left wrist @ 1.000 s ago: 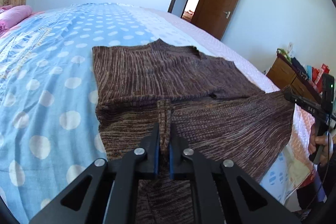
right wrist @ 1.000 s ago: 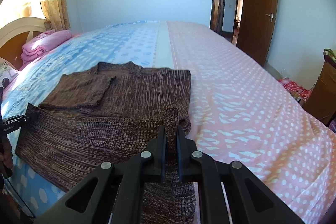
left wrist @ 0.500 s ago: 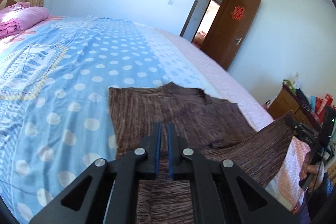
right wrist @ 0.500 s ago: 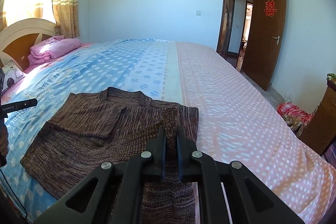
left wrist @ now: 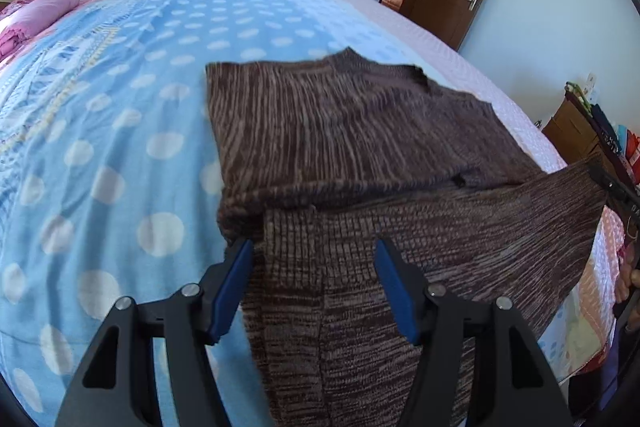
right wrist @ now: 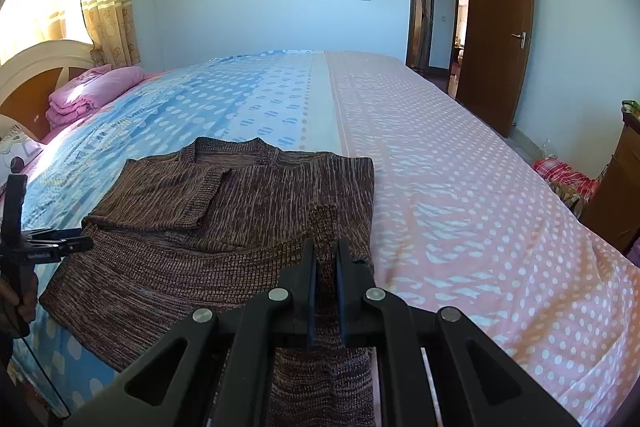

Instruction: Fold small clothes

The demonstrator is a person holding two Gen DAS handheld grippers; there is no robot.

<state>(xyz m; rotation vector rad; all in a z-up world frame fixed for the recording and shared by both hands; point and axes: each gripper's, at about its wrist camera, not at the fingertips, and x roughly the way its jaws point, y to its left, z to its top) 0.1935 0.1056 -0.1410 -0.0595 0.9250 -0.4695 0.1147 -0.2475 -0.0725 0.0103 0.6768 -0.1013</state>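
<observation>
The left hand-held gripper (left wrist: 316, 283) is just opening off the sweater (left wrist: 344, 131); the right hand-held gripper (right wrist: 326, 287) is pinching its hem and should be lowering it flat onto the bed (right wrist: 440, 167).

Brown knit on a dotted bed

The mottled brown knitted sweater (right wrist: 248, 203) lies on a bedsheet (right wrist: 440, 187), blue and pink, with white polka dots.

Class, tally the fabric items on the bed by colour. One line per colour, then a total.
Brown: 1, the brown knitted sweater
Pink: 1, the folded pink quilt
Total: 2, both on the blue and pink dotted bedsheet
</observation>
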